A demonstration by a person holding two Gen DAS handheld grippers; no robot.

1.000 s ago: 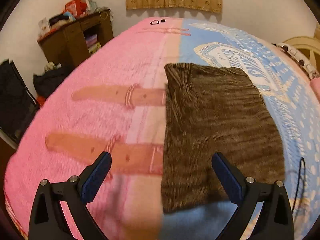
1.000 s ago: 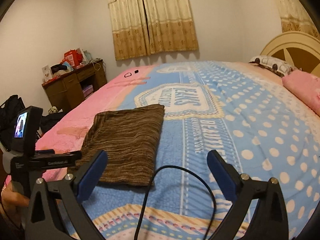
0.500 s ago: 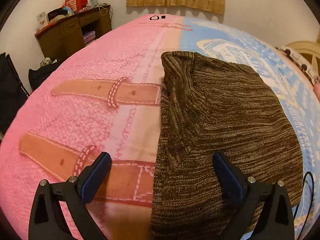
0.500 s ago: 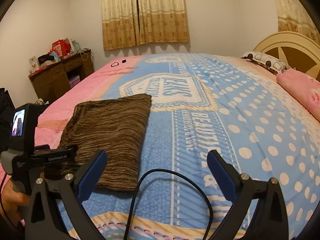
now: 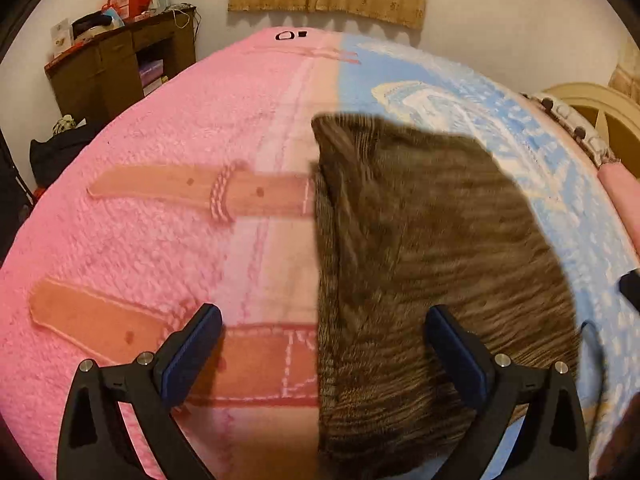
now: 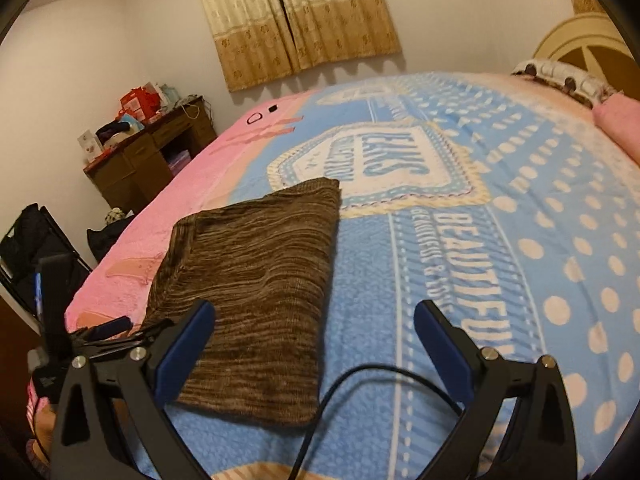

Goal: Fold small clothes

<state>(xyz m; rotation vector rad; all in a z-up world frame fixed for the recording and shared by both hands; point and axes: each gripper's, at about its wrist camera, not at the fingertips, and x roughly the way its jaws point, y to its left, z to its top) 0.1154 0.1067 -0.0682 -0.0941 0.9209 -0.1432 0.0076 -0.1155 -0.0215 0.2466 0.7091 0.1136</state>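
1. Lying flat on the bed's pink-and-blue blanket (image 6: 460,264) is a folded brown knit garment (image 6: 256,280), a rough rectangle with one long edge running along the seam where the pink half is meeting the blue half.

2. Hovering low over the near end of that garment (image 5: 420,260), the left gripper (image 5: 320,354) is holding its fingers spread wide with nothing between them; one blue pad (image 5: 192,356) is sitting over the pink side and the other over the brown knit. Whether either pad is touching the fabric, I cannot tell, since that view is blurring.

3. Hanging above the near right corner of the garment, the right gripper (image 6: 312,358) is also standing wide open and is gripping nothing. Its left pad (image 6: 180,356) is overlapping the brown cloth in the picture, while its right pad is showing over the blue polka-dot area.

4. Looping between the right gripper's fingers is a black cable (image 6: 360,376), lying across the blanket just beside the garment's near edge.

5. Showing at the lower left of the right wrist view is the left tool's body, with a hand (image 6: 42,428) gripping it from below.

6. Standing against the far wall is a dark wooden desk (image 6: 148,160) carrying red boxes and clutter, beneath beige curtains (image 6: 296,20); a cream headboard (image 6: 580,40) and a pink pillow (image 6: 620,124) are sitting at the right.
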